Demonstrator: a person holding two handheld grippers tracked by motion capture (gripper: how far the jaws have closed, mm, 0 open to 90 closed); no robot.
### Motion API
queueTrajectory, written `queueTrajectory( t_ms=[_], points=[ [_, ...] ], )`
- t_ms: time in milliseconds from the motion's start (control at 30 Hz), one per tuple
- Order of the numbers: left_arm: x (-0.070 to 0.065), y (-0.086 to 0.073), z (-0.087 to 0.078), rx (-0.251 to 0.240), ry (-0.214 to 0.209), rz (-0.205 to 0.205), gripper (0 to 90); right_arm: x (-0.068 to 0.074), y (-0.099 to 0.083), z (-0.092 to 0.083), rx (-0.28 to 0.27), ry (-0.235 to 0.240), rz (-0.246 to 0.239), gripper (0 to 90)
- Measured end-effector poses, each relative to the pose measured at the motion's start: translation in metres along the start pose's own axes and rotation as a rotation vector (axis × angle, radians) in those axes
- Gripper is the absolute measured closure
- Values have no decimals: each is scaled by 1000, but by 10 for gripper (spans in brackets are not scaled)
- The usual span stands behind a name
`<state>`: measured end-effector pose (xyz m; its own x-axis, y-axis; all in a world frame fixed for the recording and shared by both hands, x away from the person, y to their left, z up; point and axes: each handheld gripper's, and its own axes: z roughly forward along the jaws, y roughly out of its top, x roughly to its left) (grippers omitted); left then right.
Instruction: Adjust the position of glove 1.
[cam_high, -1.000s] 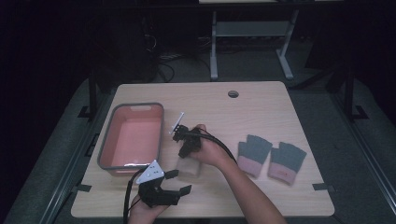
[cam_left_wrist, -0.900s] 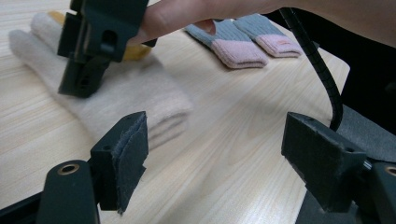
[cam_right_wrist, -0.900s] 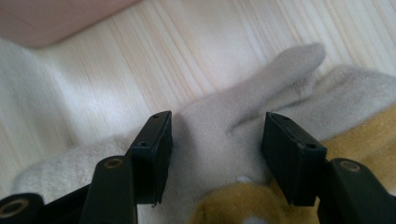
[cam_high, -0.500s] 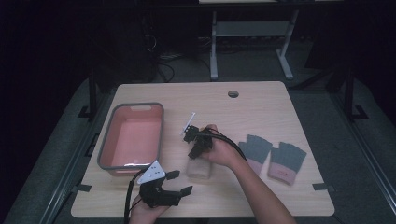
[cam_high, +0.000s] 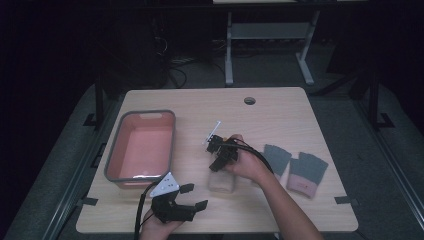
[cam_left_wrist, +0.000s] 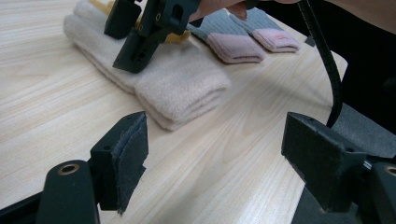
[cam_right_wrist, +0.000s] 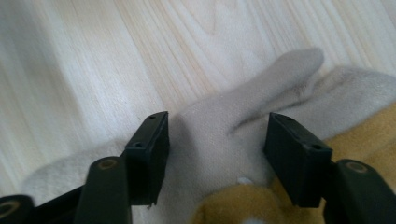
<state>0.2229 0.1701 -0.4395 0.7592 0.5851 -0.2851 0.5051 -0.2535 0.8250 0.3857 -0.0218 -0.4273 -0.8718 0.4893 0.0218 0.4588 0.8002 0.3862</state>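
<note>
I see the table (cam_high: 280, 115) is light wood w/ a fine grain pattern. The tray (cam_high: 112, 167) is salmon pink inside w/ a grey rim. The folded sock (cam_left_wrist: 182, 88) is cream-beige, and in the right gripper view it has a mustard-yellow part (cam_right_wrist: 369, 135) w/ a small white spot. The two socks at right (cam_high: 292, 167) are grey w/ dusty pink cuffs. Both grippers, left (cam_high: 186, 197) and right (cam_high: 216, 148), are black; the left one carries a pale grey plate. Surroundings are nearly black, floor is dark grey.
</note>
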Motion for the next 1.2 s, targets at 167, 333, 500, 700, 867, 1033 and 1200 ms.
queueTrajectory(
  t_ms=[167,333,500,700,867,1033,1200],
  points=[
    [-1,4,3,-4,-10,-4,228,-3,-11,-22,-73,15,69,356],
    [-2,11,10,2,-28,-25,228,-4,-25,-39,-121,16,135,349],
    [-2,22,16,19,-22,-21,228,-3,-46,-56,-177,29,222,349],
    [4,38,31,47,15,-113,190,2,-66,-60,-213,32,293,349],
    [13,46,43,94,36,-163,189,3,-77,-56,-225,75,367,351],
    [25,50,55,139,43,-234,194,3,-86,-52,-239,101,432,352],
    [33,50,67,194,30,-270,204,2,-93,-46,-268,122,485,373]
  ],
)
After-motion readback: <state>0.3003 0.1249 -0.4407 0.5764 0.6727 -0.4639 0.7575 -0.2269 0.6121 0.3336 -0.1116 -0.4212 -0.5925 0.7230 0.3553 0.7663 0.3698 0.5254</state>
